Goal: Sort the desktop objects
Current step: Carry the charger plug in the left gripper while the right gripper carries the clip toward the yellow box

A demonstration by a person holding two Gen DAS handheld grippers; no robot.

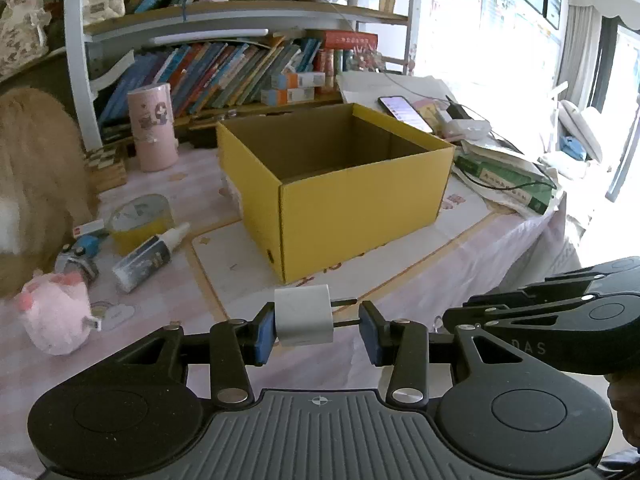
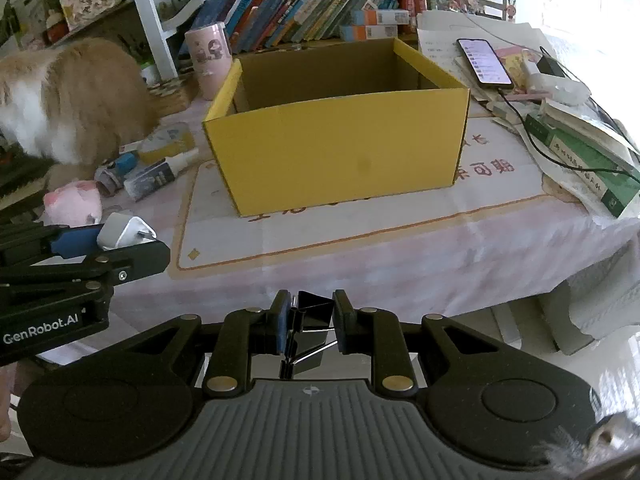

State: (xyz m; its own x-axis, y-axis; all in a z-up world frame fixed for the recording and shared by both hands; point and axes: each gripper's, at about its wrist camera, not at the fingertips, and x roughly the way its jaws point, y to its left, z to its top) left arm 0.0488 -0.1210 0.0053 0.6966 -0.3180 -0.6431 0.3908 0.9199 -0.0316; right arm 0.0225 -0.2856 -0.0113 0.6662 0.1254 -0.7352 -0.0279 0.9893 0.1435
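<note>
My left gripper (image 1: 316, 326) is shut on a white plug adapter (image 1: 304, 315), pads on its body and prongs, held above the desk's near edge; it also shows in the right wrist view (image 2: 120, 231). My right gripper (image 2: 309, 320) is shut on a black binder clip (image 2: 312, 320), also above the near edge. An open, empty yellow cardboard box (image 1: 340, 200) (image 2: 340, 152) stands on a mat ahead of both. Left of the box lie a pink plush (image 1: 56, 316), a small spray bottle (image 1: 148, 258), a tape roll (image 1: 140, 220) and a blue-topped item (image 1: 80, 256).
A ginger cat (image 2: 68, 100) stands at the desk's left, by the loose items. A pink cylinder (image 1: 154, 128) stands behind. A phone (image 2: 484, 62), cables and green books (image 2: 580, 160) lie to the right of the box. Bookshelves line the back.
</note>
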